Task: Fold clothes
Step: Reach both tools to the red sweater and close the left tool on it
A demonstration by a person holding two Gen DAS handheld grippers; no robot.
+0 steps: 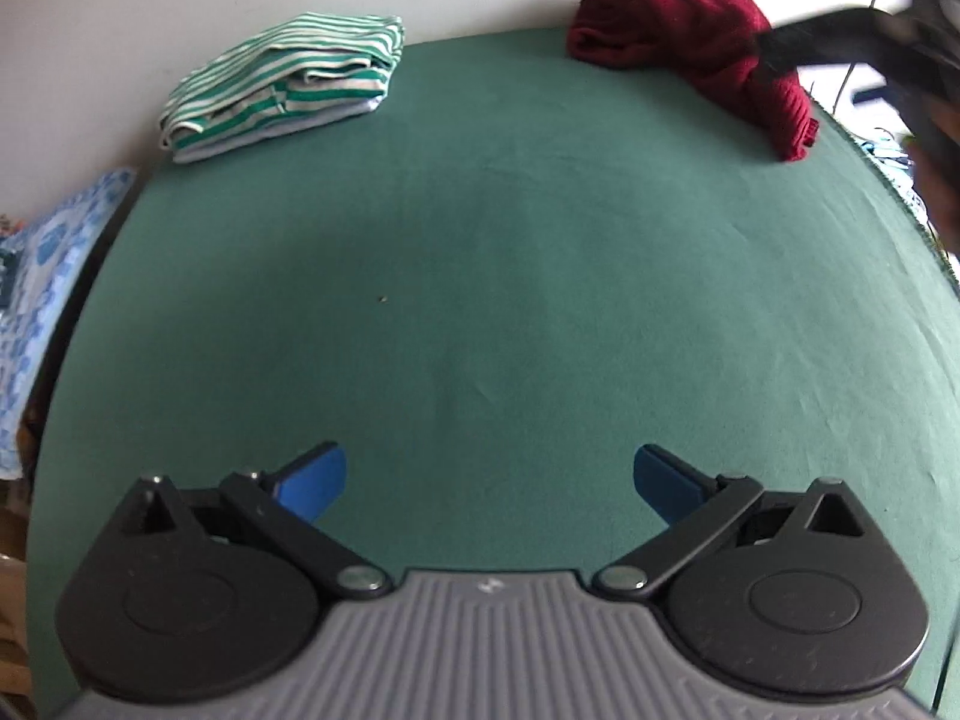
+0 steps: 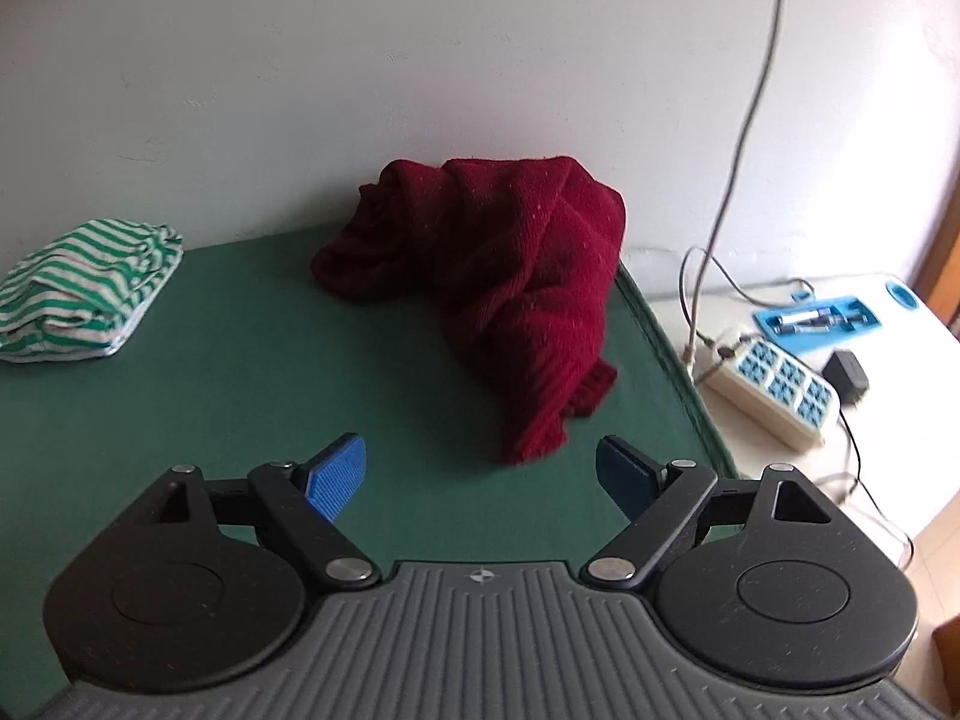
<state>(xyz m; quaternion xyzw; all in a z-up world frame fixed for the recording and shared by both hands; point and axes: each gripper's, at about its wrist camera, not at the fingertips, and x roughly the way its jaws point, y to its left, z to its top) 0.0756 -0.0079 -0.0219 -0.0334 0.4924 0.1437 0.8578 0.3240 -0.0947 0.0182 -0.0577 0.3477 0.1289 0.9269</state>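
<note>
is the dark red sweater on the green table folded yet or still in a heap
Still in a heap. The red sweater lies bunched and rumpled, one end trailing forward, unlike the neatly folded striped shirt.

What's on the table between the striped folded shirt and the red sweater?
Nothing: bare green table cover lies between the striped shirt and the crumpled red sweater, clearest in the left wrist view.

No legible text, label, brand or number anywhere.

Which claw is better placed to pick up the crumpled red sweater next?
Right. The right claw is open with the red sweater just ahead of it; the left claw, also open, sees it far across the green table.
</note>
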